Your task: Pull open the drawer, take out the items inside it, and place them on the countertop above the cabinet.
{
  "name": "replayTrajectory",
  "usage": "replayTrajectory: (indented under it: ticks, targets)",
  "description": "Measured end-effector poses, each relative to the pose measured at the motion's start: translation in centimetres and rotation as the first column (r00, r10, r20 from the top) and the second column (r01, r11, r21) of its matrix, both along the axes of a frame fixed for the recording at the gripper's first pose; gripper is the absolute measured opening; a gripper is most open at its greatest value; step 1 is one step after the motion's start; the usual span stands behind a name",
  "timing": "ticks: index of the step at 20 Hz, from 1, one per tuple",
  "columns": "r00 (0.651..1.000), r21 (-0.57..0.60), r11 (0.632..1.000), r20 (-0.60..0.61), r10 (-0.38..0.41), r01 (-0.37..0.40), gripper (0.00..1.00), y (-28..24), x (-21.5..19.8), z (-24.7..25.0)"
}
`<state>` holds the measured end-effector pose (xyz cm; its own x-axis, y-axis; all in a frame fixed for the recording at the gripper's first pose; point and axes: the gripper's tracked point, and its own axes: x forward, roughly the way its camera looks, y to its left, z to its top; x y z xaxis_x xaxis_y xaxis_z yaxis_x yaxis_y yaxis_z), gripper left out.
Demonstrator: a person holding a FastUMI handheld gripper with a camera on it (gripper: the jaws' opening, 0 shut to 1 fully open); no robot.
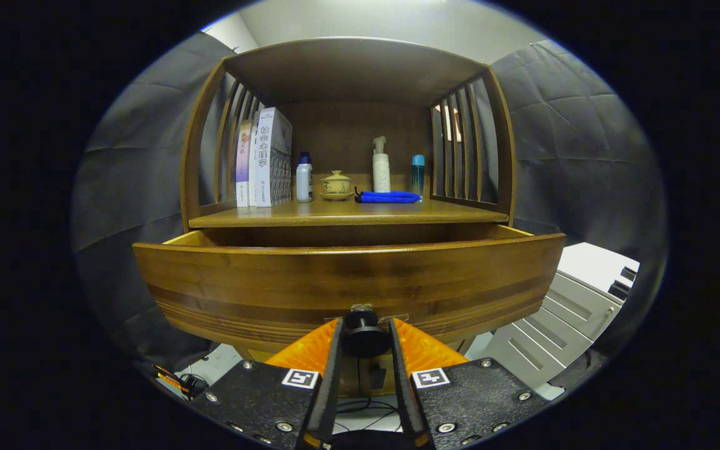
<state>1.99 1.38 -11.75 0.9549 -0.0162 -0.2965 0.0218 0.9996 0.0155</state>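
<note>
Closed on the drawer's dark knob, both fingers of the gripper press its sides at twelve o'clock. Behind it the drawer stands pulled out, its front hiding the contents. On the countertop, left to right: books, white bottle, teacup, blue cloth, pump bottle, blue bottle.
</note>
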Motion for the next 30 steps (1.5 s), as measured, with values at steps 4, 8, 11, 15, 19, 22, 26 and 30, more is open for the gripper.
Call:
replayTrajectory:
  ticks: [4, 8, 11, 15, 19, 22, 26, 30]
  targets:
    - [1.0, -0.011, 1.0, 0.001, 0.003, -0.003, 0.41, -0.3, -1.1, 0.1]
    - [1.0, -0.009, 1.0, -0.003, -0.01, 0.01, 0.4, -0.9, -2.6, 0.2]
    - [1.0, -0.02, 1.0, -0.016, -0.007, 0.007, 0.4, -0.9, -3.4, 0.0]
    - [1.0, -0.021, 1.0, -0.009, -0.008, 0.008, 0.41, -0.9, -3.6, -0.1]
    - [0.999, -0.034, 0.999, 0.045, -0.026, 0.028, 0.61, -1.6, -3.7, 2.0]
    - [0.995, -0.018, 1.0, 0.1, -0.006, 0.007, 0.95, -1.1, -3.7, 4.2]
    - [0.985, -0.023, 1.0, 0.174, -0.005, 0.009, 0.95, -1.1, -3.2, 8.0]
    - [0.988, -0.038, 0.999, 0.155, -0.018, 0.024, 0.95, -1.1, -1.0, 9.9]
